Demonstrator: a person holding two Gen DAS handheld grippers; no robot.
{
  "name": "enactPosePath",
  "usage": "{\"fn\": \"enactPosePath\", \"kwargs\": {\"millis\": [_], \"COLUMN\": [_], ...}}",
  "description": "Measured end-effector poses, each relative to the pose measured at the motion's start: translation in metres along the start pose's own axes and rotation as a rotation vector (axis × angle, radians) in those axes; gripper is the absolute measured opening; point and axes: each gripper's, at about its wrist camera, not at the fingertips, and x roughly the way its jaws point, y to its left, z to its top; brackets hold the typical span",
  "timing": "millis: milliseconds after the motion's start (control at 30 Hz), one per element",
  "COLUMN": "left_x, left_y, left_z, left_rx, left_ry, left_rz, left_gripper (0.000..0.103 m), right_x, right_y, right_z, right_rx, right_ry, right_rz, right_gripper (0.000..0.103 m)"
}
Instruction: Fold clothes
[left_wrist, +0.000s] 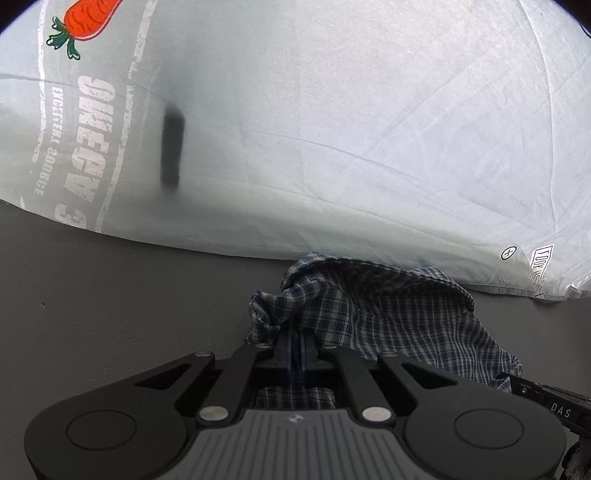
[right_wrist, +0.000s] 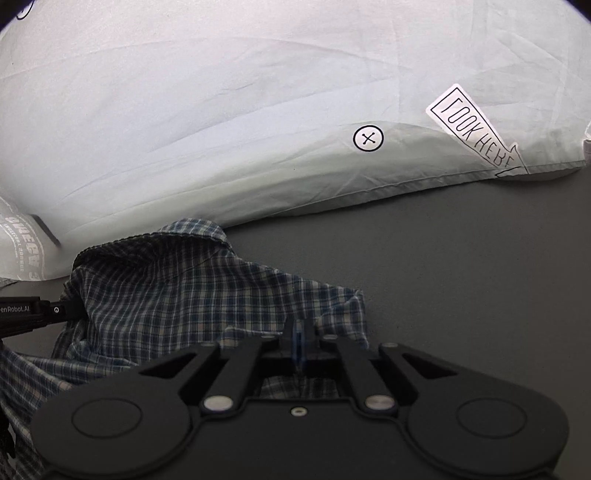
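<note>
A: What is the surface?

B: A plain dark grey worktop (right_wrist: 461, 277). A big white cloth (right_wrist: 221, 110) lies on its far side, printed with a carrot (left_wrist: 88, 16), grey lettering, a circled cross (right_wrist: 368, 138) and a "LOOK HERE" arrow (right_wrist: 476, 129). No more of the room shows.

A: How many garments?

B: One checked shirt (right_wrist: 192, 288), crumpled, near the tools, its far edge touching the white cloth.

A: And the tools?

B: Two. The left tool (left_wrist: 295, 347) is clamped on a bunched fold at the shirt's left. The right tool (right_wrist: 298, 341) is pinched on the shirt's right edge.
</note>
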Motion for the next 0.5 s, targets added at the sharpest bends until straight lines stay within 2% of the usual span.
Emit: {"fn": "enactPosePath", "kwargs": {"millis": [67, 100, 133, 200, 333, 400, 500], "left_x": [-0.022, -0.037, -0.052, -0.086, -0.148, -0.173, -0.2], "left_y": [-0.004, -0.006, -0.008, -0.01, -0.009, -0.005, 0.001], "left_z": [0.001, 0.001, 0.0, -0.013, -0.064, -0.104, -0.174], "left_rx": [0.006, 0.012, 0.016, 0.001, -0.062, -0.087, -0.081], "left_ry": [-0.05, -0.083, -0.111, -0.142, -0.123, -0.075, 0.03], "left_rz": [-0.004, -0.006, -0.009, -0.021, -0.033, -0.019, 0.043], "left_gripper": [0.029, 0.034, 0.04, 0.043, 0.048, 0.048, 0.048], "right_x": [-0.011, -0.025, -0.044, -0.081, -0.129, -0.152, -0.188], "right_y": [-0.004, -0.006, -0.009, -0.015, -0.025, -0.029, -0.036], "right_z": [0.004, 0.003, 0.0, -0.012, -0.07, -0.1, -0.145], "right_rx": [0.016, 0.029, 0.045, 0.076, 0.063, 0.055, 0.042], "right_ry": [-0.027, -0.055, -0.08, -0.109, -0.01, 0.042, 0.12], "right_rz": [0.012, 0.019, 0.023, 0.025, 0.029, 0.031, 0.034], "right_gripper": [0.024, 0.038, 0.045, 0.048, 0.053, 0.053, 0.05]}}
